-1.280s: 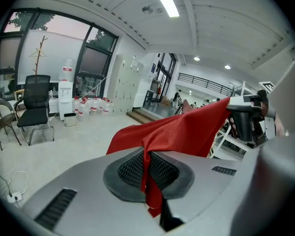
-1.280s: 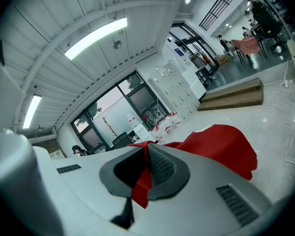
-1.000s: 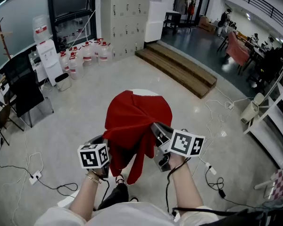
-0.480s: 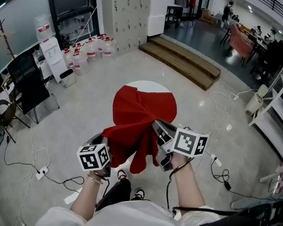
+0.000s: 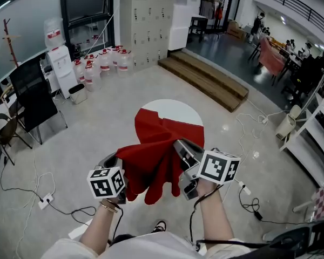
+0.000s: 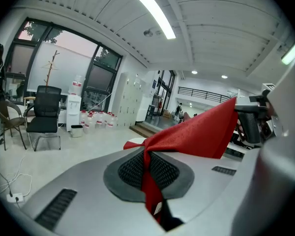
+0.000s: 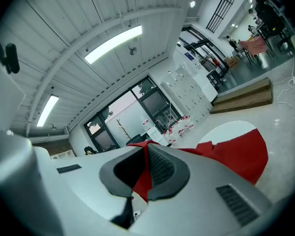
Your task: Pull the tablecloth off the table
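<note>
- Head view: the red tablecloth [image 5: 164, 139] is bunched and lifted toward the person. Its far part lies on the round white surface [image 5: 178, 108], whose far rim is bare. I judge it about half off.
- Left gripper view: the left tool [image 6: 147, 167] is clamped tight on a cloth fold, on the near side of the surface.
- Right gripper view: the right tool [image 7: 143, 170] likewise pinches cloth. The part lying on the surface is yet to be drawn clear.

Cloth [image 5: 163, 144] partly on table [image 5: 175, 110].

Pale polished floor [image 5: 97, 128], wooden steps [image 5: 205, 80], grey lockers [image 5: 146, 9], black chair [image 5: 32, 99], water jugs [image 5: 105, 61]
</note>
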Motion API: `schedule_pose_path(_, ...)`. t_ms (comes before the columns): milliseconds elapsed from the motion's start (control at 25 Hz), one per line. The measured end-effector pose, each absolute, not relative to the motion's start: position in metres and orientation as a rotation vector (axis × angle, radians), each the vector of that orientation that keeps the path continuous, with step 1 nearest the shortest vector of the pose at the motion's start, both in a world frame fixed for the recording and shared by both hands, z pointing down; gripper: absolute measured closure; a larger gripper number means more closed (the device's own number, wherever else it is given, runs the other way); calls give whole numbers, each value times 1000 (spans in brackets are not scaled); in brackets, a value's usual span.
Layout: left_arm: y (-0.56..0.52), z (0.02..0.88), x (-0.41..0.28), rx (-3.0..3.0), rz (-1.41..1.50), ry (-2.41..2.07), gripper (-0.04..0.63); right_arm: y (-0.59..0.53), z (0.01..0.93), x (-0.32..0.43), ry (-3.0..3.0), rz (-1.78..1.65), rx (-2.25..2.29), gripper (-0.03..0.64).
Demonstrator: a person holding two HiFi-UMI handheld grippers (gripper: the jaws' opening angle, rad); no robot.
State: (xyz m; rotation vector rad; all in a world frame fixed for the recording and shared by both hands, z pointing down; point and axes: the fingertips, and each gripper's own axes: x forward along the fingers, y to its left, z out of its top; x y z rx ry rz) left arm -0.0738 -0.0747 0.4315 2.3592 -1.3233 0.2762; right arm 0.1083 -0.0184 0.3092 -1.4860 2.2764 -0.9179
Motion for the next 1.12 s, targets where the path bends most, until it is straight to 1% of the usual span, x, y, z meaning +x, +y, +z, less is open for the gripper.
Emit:
schedule_pose_path(400, -48, 431, -146, 2375, 305, -1262, 577, 15, 328, 49, 2199, -979, -1613, 589)
schedule_pose_path(760, -25, 421, -167, 2385, 237, -1242, 577, 48, 315, 22, 2198, -931, -1638, 589)
schedule_pose_path(1120, 0, 431, -192, 2347, 216, -1258, 577, 69, 329, 1, 2202, -978, -1640, 589)
